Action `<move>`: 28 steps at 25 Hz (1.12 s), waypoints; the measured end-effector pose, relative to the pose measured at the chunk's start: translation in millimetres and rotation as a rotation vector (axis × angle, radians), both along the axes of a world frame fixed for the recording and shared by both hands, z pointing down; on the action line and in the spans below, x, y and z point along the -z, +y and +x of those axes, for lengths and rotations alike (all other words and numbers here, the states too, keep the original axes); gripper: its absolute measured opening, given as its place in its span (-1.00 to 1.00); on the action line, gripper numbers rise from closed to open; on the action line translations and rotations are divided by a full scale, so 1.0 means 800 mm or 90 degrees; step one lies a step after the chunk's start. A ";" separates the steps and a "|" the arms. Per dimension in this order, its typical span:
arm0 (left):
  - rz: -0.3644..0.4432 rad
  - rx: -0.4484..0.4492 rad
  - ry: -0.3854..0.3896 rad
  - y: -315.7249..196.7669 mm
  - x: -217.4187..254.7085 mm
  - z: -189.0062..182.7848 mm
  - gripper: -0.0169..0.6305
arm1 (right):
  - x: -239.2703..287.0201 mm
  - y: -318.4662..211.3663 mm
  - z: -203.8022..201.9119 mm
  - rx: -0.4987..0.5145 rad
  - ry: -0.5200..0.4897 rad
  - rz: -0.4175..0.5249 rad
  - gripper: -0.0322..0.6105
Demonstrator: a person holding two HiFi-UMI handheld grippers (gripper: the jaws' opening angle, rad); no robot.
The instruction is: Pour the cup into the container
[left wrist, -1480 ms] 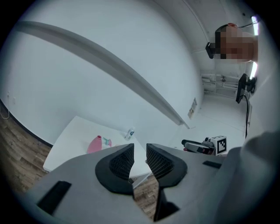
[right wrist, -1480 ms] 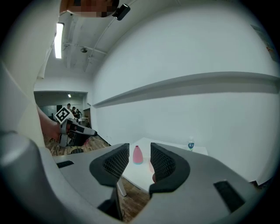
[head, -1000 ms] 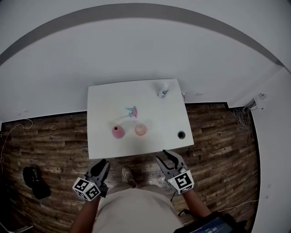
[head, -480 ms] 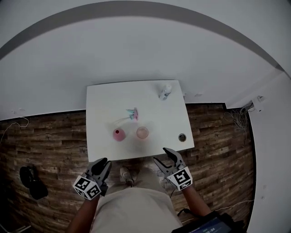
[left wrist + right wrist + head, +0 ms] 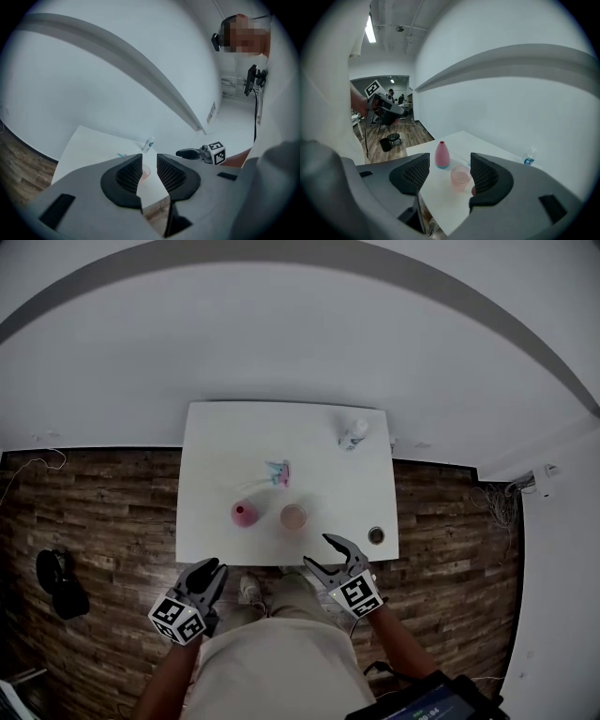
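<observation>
head view: the left tool hangs short of the worktop's near edge, its jaws a narrow slit with nothing in it. ahead of it and a little to its right stands the pink container. right of that is the clear cup, just ahead of the right tool. that tool's jaws have just been opening and stand about half wide, with the cup framed beyond them, not between them.

risks, as i judge them: the container's neck is narrow, so a fast tilt would send liquid over the worktop. the cup looks thin, and a hard squeeze could buckle it and slop. an unsteadied container could topple if the cup's rim knocks it.

only the right gripper view shows that narrow mouth and the pinkish liquid in the cup; from the head view both are mere pink spots. only the head view shows both tools short of the worktop.
</observation>
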State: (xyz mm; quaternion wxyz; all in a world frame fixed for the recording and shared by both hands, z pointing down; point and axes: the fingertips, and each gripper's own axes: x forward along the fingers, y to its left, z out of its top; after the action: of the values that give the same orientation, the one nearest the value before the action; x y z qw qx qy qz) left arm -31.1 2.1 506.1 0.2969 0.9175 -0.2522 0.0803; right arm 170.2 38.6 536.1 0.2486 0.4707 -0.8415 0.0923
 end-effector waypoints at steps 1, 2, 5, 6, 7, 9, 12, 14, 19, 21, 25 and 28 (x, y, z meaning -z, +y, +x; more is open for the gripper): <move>-0.002 0.010 -0.004 -0.002 -0.001 0.005 -0.66 | -0.009 -0.005 0.004 0.017 0.009 -0.008 -0.11; -0.005 0.021 -0.007 -0.005 -0.001 0.010 -0.66 | -0.018 -0.009 0.007 0.035 0.019 -0.016 -0.10; -0.011 0.052 -0.018 -0.012 -0.001 0.022 -0.66 | -0.041 -0.023 0.015 0.086 0.043 -0.039 -0.03; -0.012 0.061 -0.023 -0.014 -0.002 0.025 -0.66 | -0.049 -0.029 0.017 0.101 0.046 -0.046 -0.01; -0.012 0.069 -0.028 -0.016 -0.004 0.029 -0.66 | -0.058 -0.034 0.020 0.114 0.048 -0.052 0.02; -0.011 0.085 -0.039 -0.021 -0.006 0.036 -0.66 | -0.075 -0.047 0.025 0.140 0.052 -0.064 0.06; -0.009 0.105 -0.059 -0.027 -0.012 0.046 -0.66 | -0.099 -0.064 0.033 0.178 0.064 -0.075 0.08; -0.007 0.116 -0.072 -0.030 -0.016 0.052 -0.66 | -0.114 -0.074 0.037 0.199 0.076 -0.079 0.08; -0.002 0.135 -0.106 -0.036 -0.032 0.063 -0.66 | -0.153 -0.088 0.039 0.256 0.097 -0.093 0.08; -0.004 0.144 -0.114 -0.039 -0.037 0.064 -0.66 | -0.169 -0.091 0.037 0.279 0.104 -0.102 0.10; -0.011 0.164 -0.127 -0.041 -0.047 0.066 -0.66 | -0.196 -0.096 0.037 0.311 0.105 -0.120 0.16; -0.019 0.175 -0.137 -0.041 -0.058 0.069 -0.66 | -0.215 -0.099 0.036 0.333 0.104 -0.130 0.18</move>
State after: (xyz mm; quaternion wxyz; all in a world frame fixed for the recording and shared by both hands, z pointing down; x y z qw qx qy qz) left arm 24.1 -30.5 552.3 0.2900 0.8560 -0.4043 0.1407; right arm 198.9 -40.6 708.2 0.3769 0.2163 -0.8978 0.0712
